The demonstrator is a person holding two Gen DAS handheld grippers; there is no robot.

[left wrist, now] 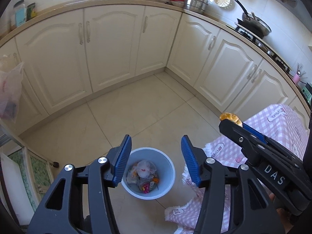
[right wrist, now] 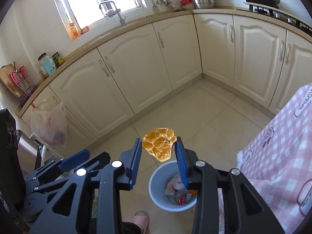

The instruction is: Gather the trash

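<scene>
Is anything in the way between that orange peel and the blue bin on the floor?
Nothing visible. The right claw holds the orange peel in the air, and the blue bin stands open-topped on the floor below it. The checked cloth hangs off to the side, clear of the bin's mouth.

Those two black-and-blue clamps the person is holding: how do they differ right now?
The right gripper has an orange peel between its fingers, while the left gripper is empty. The left gripper's jaws stand wider apart than the right's. The left gripper frames the blue bin directly, whereas the right gripper's peel hangs just beyond the bin's far rim in its own view. Both have black bodies with ribbed blue pads and point down toward the bin.
</scene>
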